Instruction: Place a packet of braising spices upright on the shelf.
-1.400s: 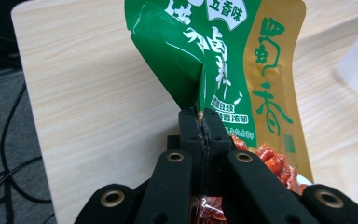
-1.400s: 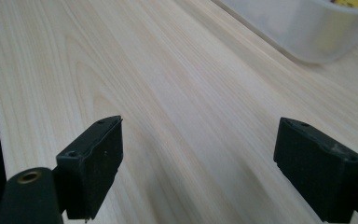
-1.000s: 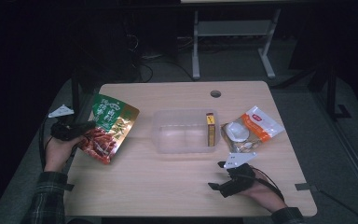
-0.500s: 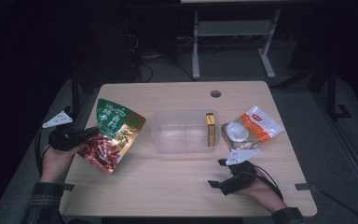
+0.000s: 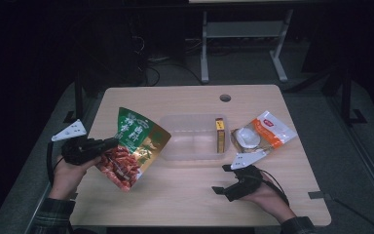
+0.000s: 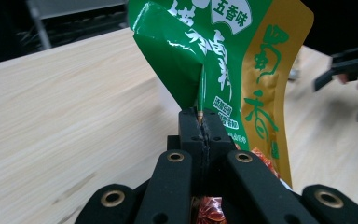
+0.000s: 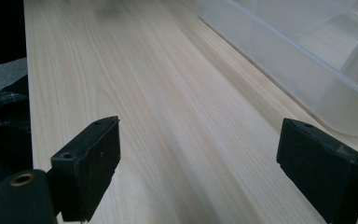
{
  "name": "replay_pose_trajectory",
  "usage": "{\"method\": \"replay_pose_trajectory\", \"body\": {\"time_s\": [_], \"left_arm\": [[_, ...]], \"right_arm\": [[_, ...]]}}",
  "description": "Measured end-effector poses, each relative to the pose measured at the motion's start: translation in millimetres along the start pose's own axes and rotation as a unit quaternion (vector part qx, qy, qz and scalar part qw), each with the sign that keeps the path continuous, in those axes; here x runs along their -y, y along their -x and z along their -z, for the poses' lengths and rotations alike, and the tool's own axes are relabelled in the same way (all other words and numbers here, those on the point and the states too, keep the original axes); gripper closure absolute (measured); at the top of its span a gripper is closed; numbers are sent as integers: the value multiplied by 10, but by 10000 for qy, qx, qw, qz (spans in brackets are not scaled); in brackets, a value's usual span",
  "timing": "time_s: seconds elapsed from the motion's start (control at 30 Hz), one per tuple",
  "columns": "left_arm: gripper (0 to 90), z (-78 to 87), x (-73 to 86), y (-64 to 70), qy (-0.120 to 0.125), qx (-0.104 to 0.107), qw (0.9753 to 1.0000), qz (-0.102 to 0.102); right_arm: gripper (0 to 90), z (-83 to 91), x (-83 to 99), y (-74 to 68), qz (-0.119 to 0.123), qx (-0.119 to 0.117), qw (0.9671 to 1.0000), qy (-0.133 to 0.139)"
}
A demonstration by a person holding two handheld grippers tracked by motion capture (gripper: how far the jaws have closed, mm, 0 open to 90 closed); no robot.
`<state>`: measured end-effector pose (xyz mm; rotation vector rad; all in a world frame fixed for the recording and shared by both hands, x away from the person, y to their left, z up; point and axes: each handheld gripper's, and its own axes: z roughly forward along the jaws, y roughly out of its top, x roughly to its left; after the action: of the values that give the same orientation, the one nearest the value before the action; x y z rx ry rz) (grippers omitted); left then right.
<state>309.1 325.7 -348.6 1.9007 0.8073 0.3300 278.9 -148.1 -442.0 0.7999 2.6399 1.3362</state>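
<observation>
Pouch (image 5: 135, 146), green and gold with red food printed at its low end, hangs off the table (image 5: 185, 204) just left of the clear bin (image 5: 195, 151), its long axis slanting from upper left, the green end, down to the red end nearest the person. The left gripper (image 5: 108, 143) has its jaws closed tight on the pouch's edge. Chinese writing runs down it: "五香味" in a white patch and large gold characters, "香" among them. The right gripper (image 5: 221, 179) rests in front of the bin, jaws wide apart and holding nothing. A yellow box (image 5: 219, 135) stands inside the bin's right end; a white-and-orange packet (image 5: 265, 134) lies right of it.
</observation>
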Motion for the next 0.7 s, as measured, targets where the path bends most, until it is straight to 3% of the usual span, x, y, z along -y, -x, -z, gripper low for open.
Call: {"method": "replay_pose_trajectory", "body": {"time_s": [0.17, 0.43, 0.7], "left_arm": [[900, -144, -68, 166, 6, 234, 9996, -162], [900, -440, -154, 413, -14, 691, 9969, -373], [900, -626, -154, 541, -51, 879, 9951, -456]], "right_arm": [[128, 17, -36, 3, -16, -54, 9998, 174], [129, 24, -108, -18, -25, -130, 9990, 429], [129, -3, -217, -64, 37, -252, 9975, 656]]}}
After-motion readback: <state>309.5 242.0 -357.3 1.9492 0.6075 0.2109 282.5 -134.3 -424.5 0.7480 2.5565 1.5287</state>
